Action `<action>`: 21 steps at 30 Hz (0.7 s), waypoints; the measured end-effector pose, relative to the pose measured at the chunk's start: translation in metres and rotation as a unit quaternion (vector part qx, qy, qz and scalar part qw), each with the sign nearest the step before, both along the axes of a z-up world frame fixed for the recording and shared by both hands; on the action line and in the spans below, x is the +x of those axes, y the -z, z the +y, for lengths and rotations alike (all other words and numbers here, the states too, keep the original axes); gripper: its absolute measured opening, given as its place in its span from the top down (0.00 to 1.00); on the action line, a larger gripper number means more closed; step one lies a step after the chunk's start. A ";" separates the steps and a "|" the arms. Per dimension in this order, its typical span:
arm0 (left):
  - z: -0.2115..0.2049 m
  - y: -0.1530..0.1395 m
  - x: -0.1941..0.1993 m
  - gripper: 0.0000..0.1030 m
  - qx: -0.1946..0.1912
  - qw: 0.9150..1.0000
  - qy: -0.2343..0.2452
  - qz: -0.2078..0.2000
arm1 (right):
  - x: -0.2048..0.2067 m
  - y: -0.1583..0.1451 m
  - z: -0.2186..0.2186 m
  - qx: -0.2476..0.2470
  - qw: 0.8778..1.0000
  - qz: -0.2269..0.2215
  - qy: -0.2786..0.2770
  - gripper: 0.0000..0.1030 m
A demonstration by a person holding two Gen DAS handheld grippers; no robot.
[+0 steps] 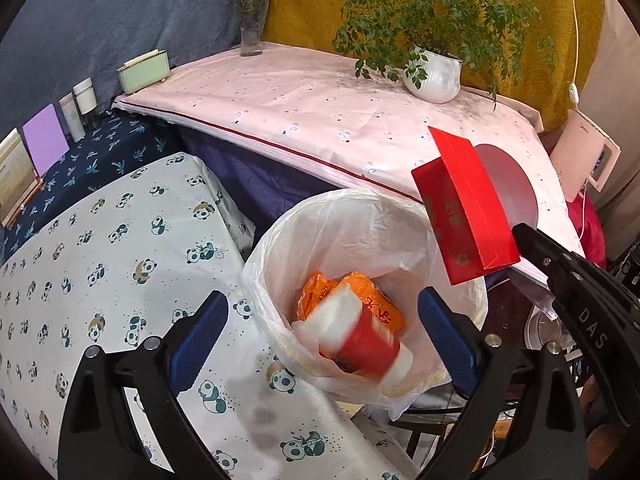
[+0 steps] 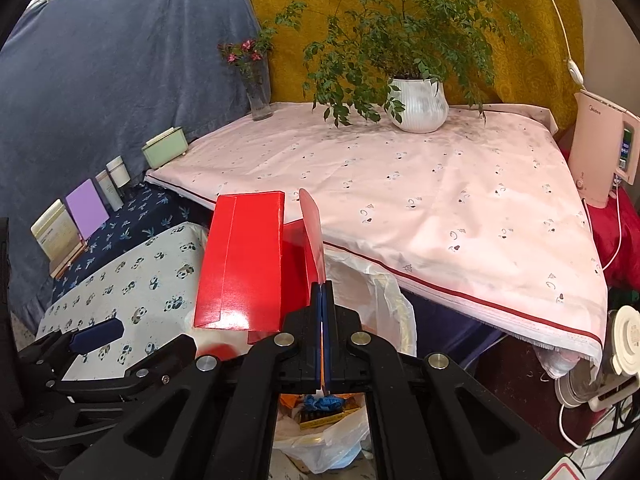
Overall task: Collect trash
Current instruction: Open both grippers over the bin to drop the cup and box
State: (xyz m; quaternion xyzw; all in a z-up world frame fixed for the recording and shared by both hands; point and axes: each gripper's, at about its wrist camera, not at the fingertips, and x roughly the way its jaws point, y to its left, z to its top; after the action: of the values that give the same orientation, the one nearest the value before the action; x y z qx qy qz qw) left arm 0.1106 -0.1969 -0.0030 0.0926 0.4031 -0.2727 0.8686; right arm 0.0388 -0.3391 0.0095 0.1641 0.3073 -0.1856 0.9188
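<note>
A: Bin (image 1: 280, 248) w/ white liner sits below the pink table's (image 1: 304, 120) front edge, beside the panda-cloth corner. It already holds a red-white carton (image 1: 360, 340) on orange wrappers.

B: And the red box (image 1: 464, 208)?

A: I've got it in the right gripper (image 2: 323, 292), clenched on one thin flap. Box hangs left of the jaws, long axis steeply tilted, over the bin's right rim, I'd judge.

B: Left gripper (image 1: 324, 336)?

A: Released, empty, fingers straddling the bin mouth. Right's nearer. Plant (image 1: 434, 76) and vase (image 1: 251, 32) are well back; nothing's blocking the drop.

"DAS" | right gripper (image 1: 520, 232) arm || "Midea" | white appliance (image 2: 604, 148)
</note>
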 end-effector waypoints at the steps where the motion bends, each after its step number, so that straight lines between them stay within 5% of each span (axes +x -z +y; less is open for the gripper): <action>1: 0.001 0.000 0.001 0.11 0.001 1.000 -0.001 0.000 | 0.001 0.001 0.000 0.002 1.000 0.000 0.000 0.99; 9: 0.010 0.000 0.005 0.10 0.000 1.000 -0.014 0.002 | 0.005 0.001 0.007 0.005 1.000 -0.002 -0.004 0.89; 14: 0.016 0.000 0.007 0.10 -0.002 1.000 -0.021 0.003 | 0.006 0.000 0.012 0.001 1.000 -0.004 -0.005 0.72; 21: 0.022 -0.002 0.007 0.10 -0.003 1.000 -0.027 0.001 | 0.005 -0.004 0.017 -0.005 1.000 -0.006 -0.009 0.67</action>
State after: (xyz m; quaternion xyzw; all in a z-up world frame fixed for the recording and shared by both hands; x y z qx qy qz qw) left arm 0.1177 -0.1748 -0.0011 0.0789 0.4052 -0.2502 0.8758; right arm 0.0435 -0.3222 0.0131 0.1578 0.3022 -0.1781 0.9231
